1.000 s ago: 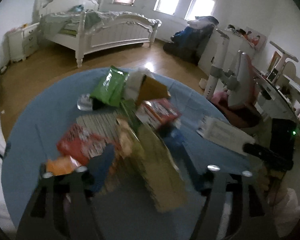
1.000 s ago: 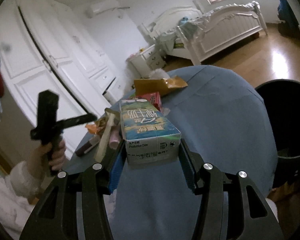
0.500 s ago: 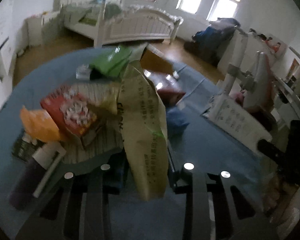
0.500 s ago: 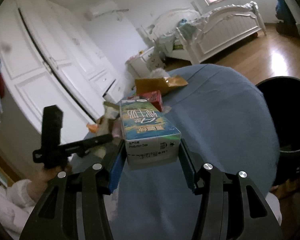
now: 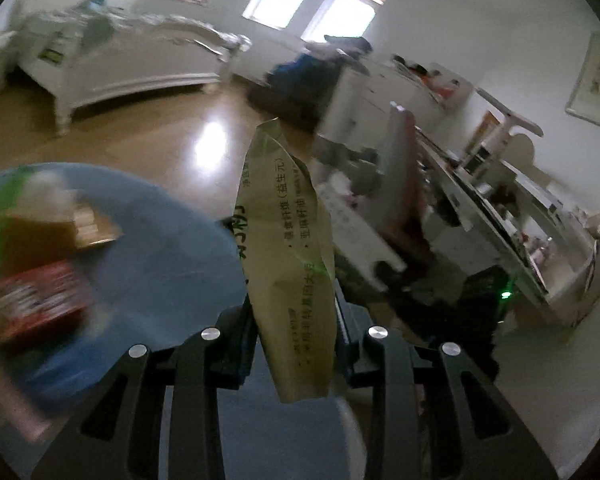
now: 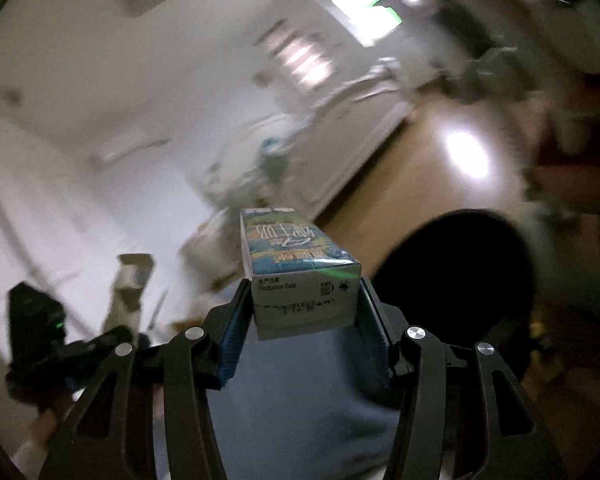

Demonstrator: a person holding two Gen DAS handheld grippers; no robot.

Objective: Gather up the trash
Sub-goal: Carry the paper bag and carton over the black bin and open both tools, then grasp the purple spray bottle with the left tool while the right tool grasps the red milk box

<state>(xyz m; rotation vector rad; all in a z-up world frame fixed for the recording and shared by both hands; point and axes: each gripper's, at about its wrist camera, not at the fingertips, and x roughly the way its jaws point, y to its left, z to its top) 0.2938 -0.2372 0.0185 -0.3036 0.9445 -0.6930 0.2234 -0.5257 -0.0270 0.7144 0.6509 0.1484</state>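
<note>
My left gripper (image 5: 294, 336) is shut on a crumpled tan paper wrapper (image 5: 290, 248) with printed text, held up over the right edge of the blue round table (image 5: 172, 264). My right gripper (image 6: 302, 312) is shut on a blue and white milk carton (image 6: 296, 256), held above the table edge (image 6: 300, 392) just left of a black trash bin (image 6: 456, 276). The left gripper with its wrapper (image 6: 130, 280) shows blurred at the left of the right wrist view. More trash lies blurred on the table, a red packet (image 5: 40, 304) among it.
A white bed (image 5: 112, 60) stands across the wooden floor. A white desk (image 5: 492, 208) and a chair (image 5: 400, 184) crowd the right side. Dark bags (image 5: 308, 80) sit under the windows. A white wardrobe wall (image 6: 60, 200) is behind the table.
My left gripper lifted the tan wrapper off the trash pile and swung right, off the table's side. My right gripper tilted up and moved the carton closer to the bin.
</note>
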